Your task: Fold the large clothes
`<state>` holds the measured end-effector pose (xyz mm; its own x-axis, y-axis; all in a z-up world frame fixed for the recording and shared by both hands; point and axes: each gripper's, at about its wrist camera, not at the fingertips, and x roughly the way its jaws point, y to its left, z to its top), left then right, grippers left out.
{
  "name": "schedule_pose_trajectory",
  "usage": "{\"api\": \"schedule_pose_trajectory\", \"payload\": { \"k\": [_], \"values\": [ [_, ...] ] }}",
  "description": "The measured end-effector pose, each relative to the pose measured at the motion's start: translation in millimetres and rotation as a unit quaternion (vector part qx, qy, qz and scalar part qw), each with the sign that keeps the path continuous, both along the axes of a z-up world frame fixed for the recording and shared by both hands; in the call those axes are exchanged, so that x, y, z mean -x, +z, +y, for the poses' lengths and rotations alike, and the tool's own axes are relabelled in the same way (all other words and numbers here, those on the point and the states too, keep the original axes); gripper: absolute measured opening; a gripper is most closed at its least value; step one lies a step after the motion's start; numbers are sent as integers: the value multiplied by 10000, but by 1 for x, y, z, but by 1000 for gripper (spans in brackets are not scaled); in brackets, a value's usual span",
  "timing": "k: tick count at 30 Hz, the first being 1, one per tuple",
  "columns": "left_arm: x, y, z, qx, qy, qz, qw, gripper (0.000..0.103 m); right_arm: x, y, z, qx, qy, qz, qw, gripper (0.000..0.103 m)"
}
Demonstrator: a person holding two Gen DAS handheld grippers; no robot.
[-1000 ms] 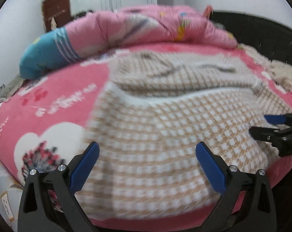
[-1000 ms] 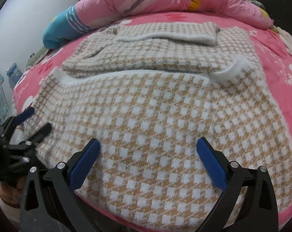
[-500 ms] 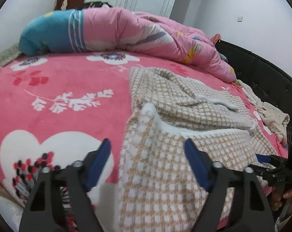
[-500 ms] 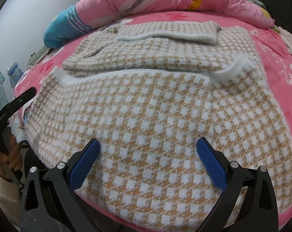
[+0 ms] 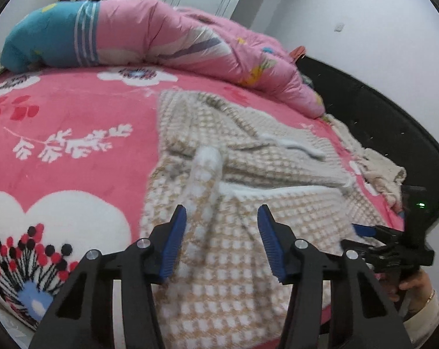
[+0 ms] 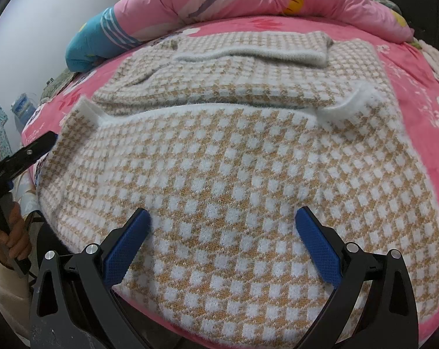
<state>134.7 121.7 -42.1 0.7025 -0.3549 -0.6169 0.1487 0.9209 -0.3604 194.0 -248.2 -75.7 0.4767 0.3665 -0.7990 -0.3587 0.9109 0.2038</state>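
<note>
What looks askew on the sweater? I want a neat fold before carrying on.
On the sweater, the near left corner is bunched into a raised ridge between the blue pads of the left hand-held gripper, whose jaws have just been closing. Across the top, the white-trimmed edge curls up at one end. The rest lies flat.

Left wrist view low at garment's (image 5: 225, 250) side edge, right wrist view steeper over hem – both share the bed (image 6: 417, 93).

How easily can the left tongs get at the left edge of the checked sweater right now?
Probably easily. The left tongs have been closing around a raised ridge of the checked sweater at its left edge, and nothing lies between. Whether the pads grip yet is unclear.
</note>
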Motion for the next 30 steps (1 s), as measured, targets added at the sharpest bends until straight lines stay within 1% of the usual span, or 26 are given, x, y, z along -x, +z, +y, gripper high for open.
{"api": "schedule_pose_trajectory", "payload": {
  "k": [5, 9, 11, 14, 16, 19, 20, 21, 23, 25, 29, 30],
  "values": [
    [-18, -7, 8, 129, 53, 200, 9997, 50, 0, 0, 0, 3, 8, 5, 10000, 95],
    [-39, -7, 10, 95, 142, 345, 9993, 50, 0, 0, 0, -1, 3, 1, 10000, 95],
    [-50, -11, 12, 181, 211, 482, 9985, 50, 0, 0, 0, 0, 7, 2, 10000, 95],
    [-59, -18, 12, 345, 153, 615, 9974, 50, -1, 0, -1, 3, 20, 5, 10000, 95],
    [-57, -17, 10, 430, 36, 560, 9975, 50, -1, 0, -2, -2, 28, 7, 10000, 95],
    [-46, -10, 10, 654, -283, 323, 9969, 50, -1, 0, -1, -6, 24, 5, 10000, 95],
    [-43, -11, 11, 752, -373, 333, 9959, 50, -1, 0, -1, -10, 26, 5, 10000, 95],
    [-43, -12, 11, 732, -356, 377, 9960, 50, -1, 0, 0, -12, 28, 6, 10000, 95],
    [-44, -19, 9, 402, -231, 570, 9973, 50, -1, 0, 0, -20, 36, 7, 10000, 95],
    [-45, -21, 4, 96, -195, 656, 9976, 45, -1, -1, 0, -20, 41, 3, 10000, 95],
    [-37, -15, -10, -448, -175, 570, 9972, 44, -1, -1, 0, -20, 47, 8, 10000, 95],
    [-34, -14, -17, -680, -154, 561, 9960, 43, -1, -1, 0, -24, 47, 6, 10000, 95]
  ]
}}
